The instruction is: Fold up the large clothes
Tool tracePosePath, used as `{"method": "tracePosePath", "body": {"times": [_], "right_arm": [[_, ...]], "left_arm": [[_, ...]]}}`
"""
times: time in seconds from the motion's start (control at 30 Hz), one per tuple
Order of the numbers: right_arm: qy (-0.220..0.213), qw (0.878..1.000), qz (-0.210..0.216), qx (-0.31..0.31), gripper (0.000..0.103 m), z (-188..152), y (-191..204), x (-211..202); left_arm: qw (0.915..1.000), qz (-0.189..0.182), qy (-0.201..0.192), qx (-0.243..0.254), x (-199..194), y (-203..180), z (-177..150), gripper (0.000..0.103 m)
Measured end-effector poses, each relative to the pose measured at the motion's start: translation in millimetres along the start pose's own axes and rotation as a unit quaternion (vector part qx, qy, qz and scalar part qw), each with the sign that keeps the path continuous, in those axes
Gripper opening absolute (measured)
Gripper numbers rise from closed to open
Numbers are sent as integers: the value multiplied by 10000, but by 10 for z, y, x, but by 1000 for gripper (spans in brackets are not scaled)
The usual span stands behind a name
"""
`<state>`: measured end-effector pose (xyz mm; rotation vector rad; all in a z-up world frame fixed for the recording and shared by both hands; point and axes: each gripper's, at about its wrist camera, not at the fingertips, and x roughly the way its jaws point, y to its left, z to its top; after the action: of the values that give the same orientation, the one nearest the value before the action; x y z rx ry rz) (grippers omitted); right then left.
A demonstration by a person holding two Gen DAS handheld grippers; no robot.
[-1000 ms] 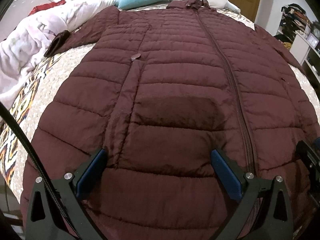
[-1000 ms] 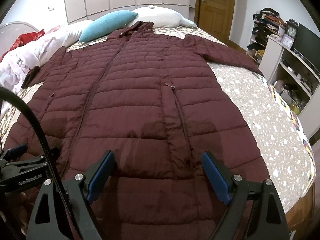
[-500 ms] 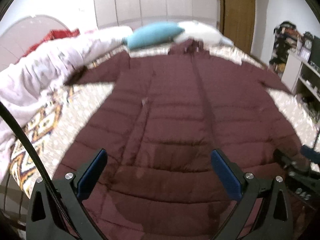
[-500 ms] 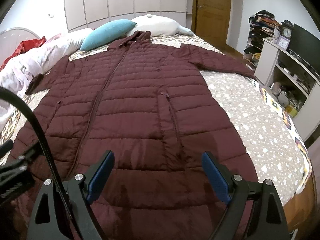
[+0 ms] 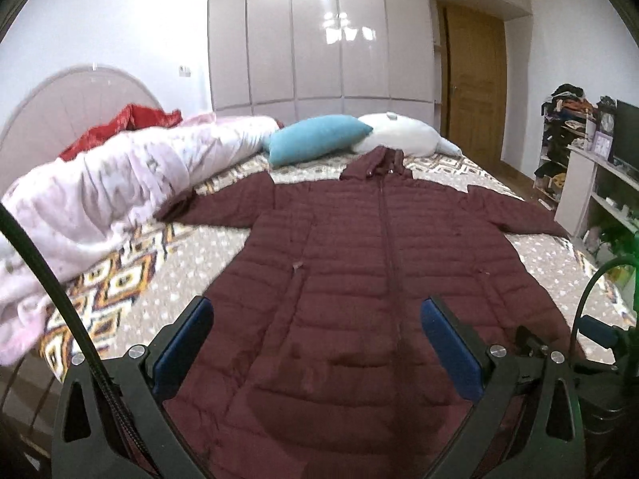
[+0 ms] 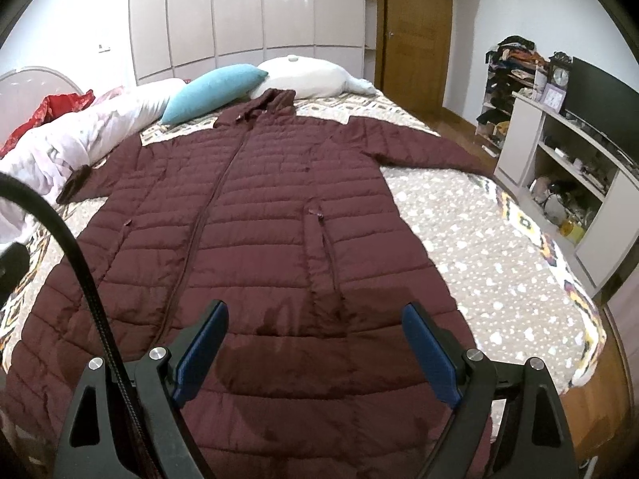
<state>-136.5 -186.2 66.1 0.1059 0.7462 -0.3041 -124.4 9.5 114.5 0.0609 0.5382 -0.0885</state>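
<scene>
Maroon quilted coat [image 6: 263,239] spread flat, zipped, on the bed [image 6: 499,263], hood toward the blue pillow [image 6: 211,92]. Left claw [image 5: 315,343] and right claw [image 6: 315,343] both released, empty, above the coat's hem. Shelf unit [image 6: 567,167] beside the bed holds small clutter.

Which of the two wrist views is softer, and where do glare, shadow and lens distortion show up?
Left wrist view: slightly motion-blurred, ceiling-lamp glare on the glossy white wardrobe doors. Right wrist view: sharper; a dark shadow patch on the maroon quilted puffer coat near the hem; fisheye bends the wooden door, and black vignette fills the corners.
</scene>
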Motion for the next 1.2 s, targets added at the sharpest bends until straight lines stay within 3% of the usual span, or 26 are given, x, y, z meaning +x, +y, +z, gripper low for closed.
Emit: {"method": "tracePosePath", "body": {"times": [0.1, 0.5, 0.7, 1.0, 1.2], "right_arm": [[-61, 10000, -40, 0, 92, -4, -20, -59], [-124, 9998, -159, 85, 92, -92, -123, -200], [-122, 9995, -263, 108, 92, -146, -183, -255], [-51, 9992, -388, 51, 92, -205, -209, -271], [15, 9991, -431, -15, 92, -269, -195, -244]], "left_arm": [[9999, -79, 126, -43, -24, 5, -36, 103], [9972, -636, -392, 23, -393, -85, -98, 103], [9949, -1004, 34, 68, -345, -144, -157, 103], [9915, -971, 793, 336, -128, -203, -315, 103], [9914, -974, 757, 431, -147, -229, -392, 103]]}}
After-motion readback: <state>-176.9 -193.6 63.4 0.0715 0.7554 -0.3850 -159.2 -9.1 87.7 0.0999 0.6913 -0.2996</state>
